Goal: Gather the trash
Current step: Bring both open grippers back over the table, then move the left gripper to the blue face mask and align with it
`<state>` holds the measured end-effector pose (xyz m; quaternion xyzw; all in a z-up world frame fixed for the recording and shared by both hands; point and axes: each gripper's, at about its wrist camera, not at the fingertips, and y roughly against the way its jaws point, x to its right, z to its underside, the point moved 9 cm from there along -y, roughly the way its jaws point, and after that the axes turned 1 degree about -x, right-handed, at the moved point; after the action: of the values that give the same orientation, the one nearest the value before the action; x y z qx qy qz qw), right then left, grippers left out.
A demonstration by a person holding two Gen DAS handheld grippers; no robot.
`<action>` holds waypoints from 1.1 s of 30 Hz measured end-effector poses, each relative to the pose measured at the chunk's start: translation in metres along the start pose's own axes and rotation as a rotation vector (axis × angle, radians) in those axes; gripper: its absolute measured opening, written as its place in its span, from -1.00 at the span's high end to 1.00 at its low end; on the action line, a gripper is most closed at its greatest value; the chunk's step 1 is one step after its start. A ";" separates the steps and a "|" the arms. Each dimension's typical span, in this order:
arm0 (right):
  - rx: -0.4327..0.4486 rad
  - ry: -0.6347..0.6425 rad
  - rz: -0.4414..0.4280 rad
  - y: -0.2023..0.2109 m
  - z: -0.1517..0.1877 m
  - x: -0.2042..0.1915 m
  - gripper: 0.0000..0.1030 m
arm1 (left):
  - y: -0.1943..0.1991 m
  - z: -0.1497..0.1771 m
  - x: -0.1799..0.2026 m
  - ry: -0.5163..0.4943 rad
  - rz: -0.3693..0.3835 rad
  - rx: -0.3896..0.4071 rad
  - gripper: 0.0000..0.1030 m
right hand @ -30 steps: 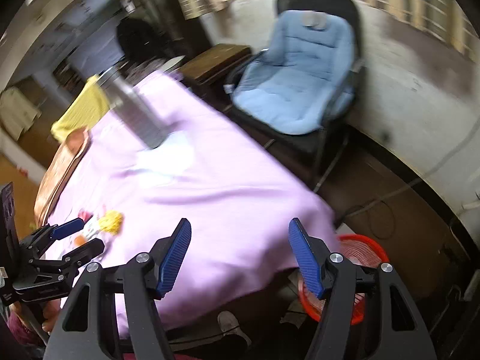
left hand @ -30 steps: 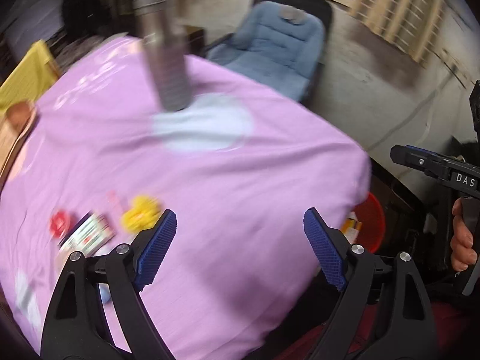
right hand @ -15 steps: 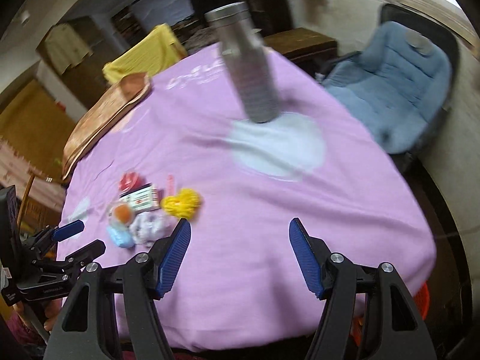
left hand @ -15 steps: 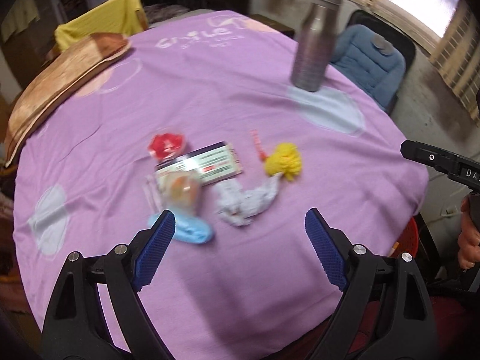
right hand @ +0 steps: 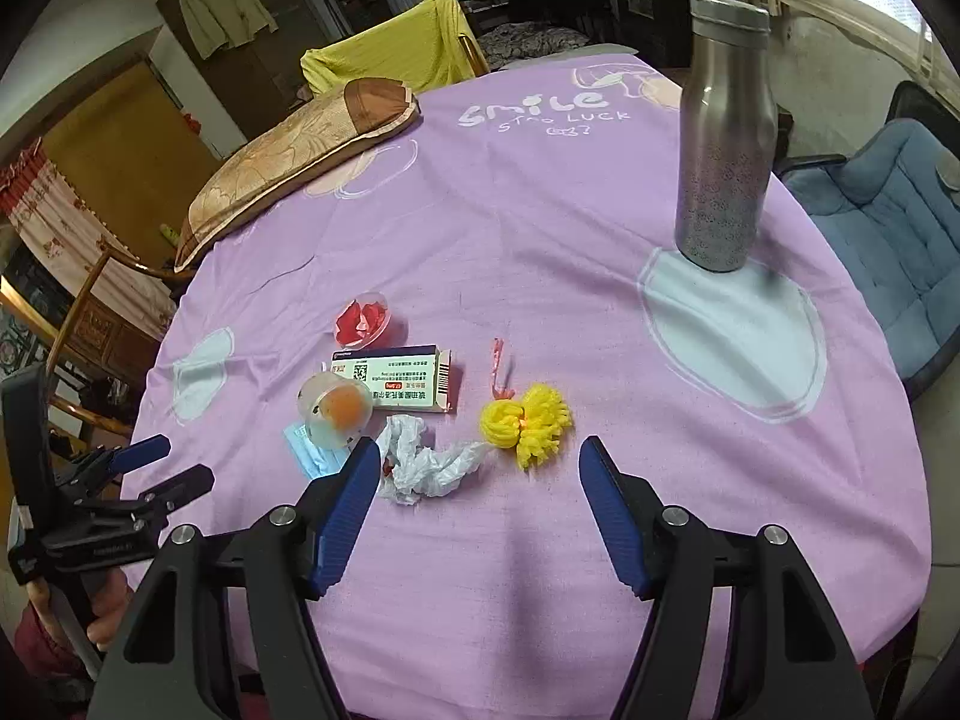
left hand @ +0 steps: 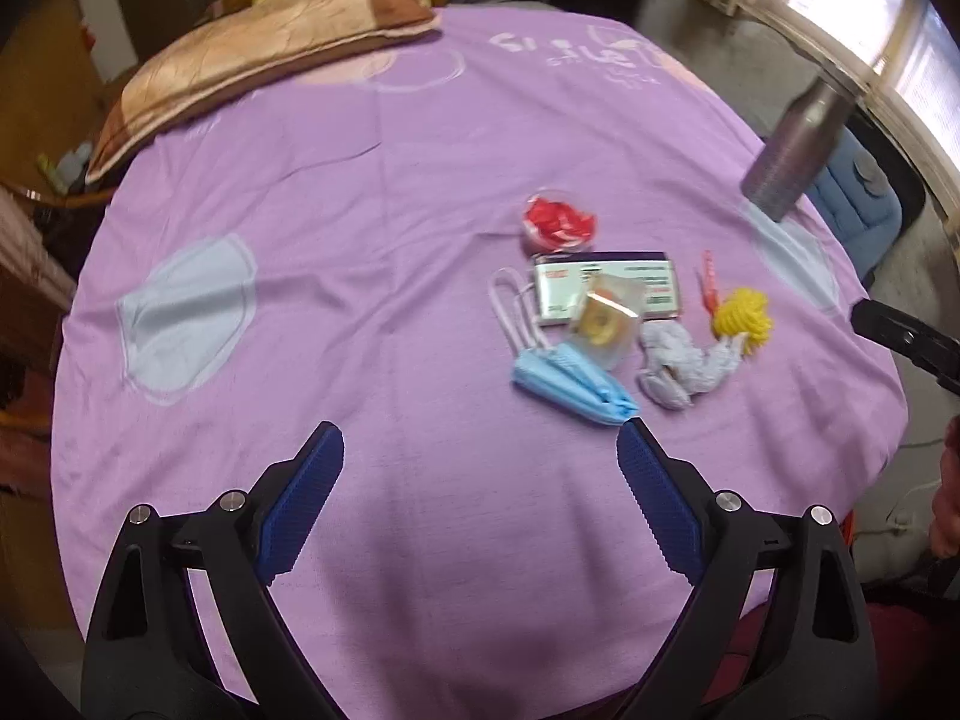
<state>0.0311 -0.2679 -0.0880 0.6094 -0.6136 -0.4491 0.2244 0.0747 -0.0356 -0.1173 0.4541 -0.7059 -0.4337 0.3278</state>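
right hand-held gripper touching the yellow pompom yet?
Apart. Right wrist view: right hand-held gripper is open, with purple cloth visible between the yellow pompom and both fingertips.

Matt purple cloth (right hand: 540, 228) bears a brushed-metal bottle (right hand: 723, 138) and crumpled paper (right hand: 423, 459).

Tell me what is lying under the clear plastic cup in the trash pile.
The clear plastic cup lies tipped across one end of the white medicine box and the blue face mask. Something orange shows inside it. The parts of box and mask beneath it are hidden.
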 end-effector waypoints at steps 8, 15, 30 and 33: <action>0.006 -0.093 0.096 0.012 0.010 0.031 -0.39 | -0.034 -0.011 0.010 -0.013 0.073 -0.059 -0.74; 0.026 -0.209 0.192 0.035 0.031 0.074 -0.40 | -0.073 -0.018 0.055 -0.149 0.101 -0.121 -0.74; -0.012 -0.144 0.122 0.009 0.020 0.049 -0.41 | -0.072 0.005 -0.046 0.080 -0.048 -0.161 -0.75; -0.035 -0.069 0.066 -0.007 0.013 0.019 -0.41 | -0.057 0.020 -0.082 0.171 -0.090 -0.156 -0.75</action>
<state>0.0214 -0.2811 -0.1054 0.5689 -0.6327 -0.4731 0.2285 0.1086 0.0343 -0.1827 0.4938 -0.6184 -0.4611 0.4014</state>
